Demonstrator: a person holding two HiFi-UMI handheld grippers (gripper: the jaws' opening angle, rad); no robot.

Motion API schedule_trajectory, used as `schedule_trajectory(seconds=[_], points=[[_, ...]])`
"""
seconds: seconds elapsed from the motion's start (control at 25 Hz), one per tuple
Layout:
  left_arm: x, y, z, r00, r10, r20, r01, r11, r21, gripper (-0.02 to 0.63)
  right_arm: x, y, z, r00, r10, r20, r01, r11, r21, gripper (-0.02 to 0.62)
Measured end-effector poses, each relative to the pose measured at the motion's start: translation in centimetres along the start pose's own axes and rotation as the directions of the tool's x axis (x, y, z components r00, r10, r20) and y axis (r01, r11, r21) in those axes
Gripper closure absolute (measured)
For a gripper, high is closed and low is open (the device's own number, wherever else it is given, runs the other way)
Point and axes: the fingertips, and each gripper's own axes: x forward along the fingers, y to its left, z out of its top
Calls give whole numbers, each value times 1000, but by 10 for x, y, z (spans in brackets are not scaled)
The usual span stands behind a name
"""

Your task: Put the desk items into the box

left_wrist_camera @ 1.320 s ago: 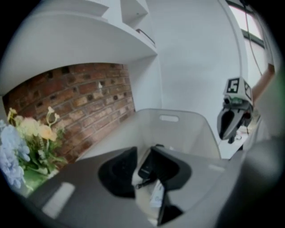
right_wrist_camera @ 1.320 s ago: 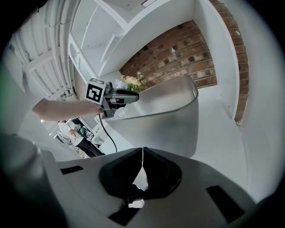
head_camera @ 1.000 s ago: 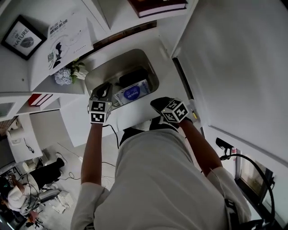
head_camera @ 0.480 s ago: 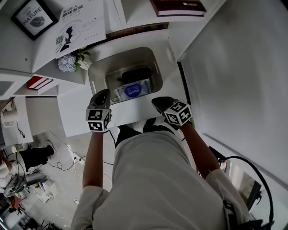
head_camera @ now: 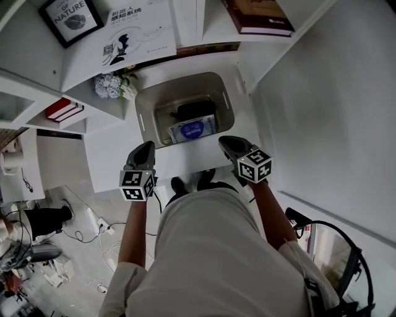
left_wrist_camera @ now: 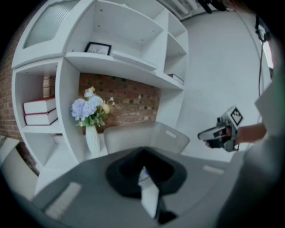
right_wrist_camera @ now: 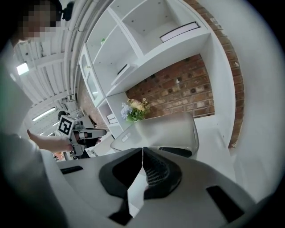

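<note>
A pale open box [head_camera: 143,102] stands on the white desk [head_camera: 111,155] against the shelf unit. Inside it lie a black item [head_camera: 197,109] and a white and blue pack [head_camera: 193,130]. My left gripper [head_camera: 146,147] hovers over the desk just short of the box's near left corner, shut and empty. To the right, my right gripper [head_camera: 225,143] hangs at the near right corner, also shut with nothing in it. The left gripper view has its jaws [left_wrist_camera: 143,173] pressed together before the box [left_wrist_camera: 147,136]. The right gripper [right_wrist_camera: 142,153] points at the box [right_wrist_camera: 169,129].
A vase of blue flowers [head_camera: 112,85] stands left of the box. Shelves above hold a framed picture [head_camera: 70,17], a white booklet [head_camera: 145,32], a dark book [head_camera: 261,15] and red books [head_camera: 63,109]. A white wall [head_camera: 328,111] runs on the right. Cables lie on the floor [head_camera: 93,229].
Both grippers have drawn back from the box toward the person's body. The left one was at the box's near left rim and now hangs clear of it.
</note>
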Motion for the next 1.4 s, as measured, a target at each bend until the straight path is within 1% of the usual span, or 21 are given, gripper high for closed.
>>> schedule_trajectory(seconds=[0.12,0.24,0.64,1.4], points=[[-16,5,-6,1000,-4,6,4,1000,-25,603,-6,13,3,999,-21,28,21,1000,2,592],[-21,6,-10,1000,-12,15,12,999,-33,603,-8,19,2,999,-39,33,39,999,-10,594],[-29,2,-16,999,-34,41,35,999,-28,603,-7,34,4,997,-48,53,50,998,-26,594],[-26,-1,-21,998,-60,21,61,998,-26,603,-1,38,4,996,-67,50,68,998,-17,594]])
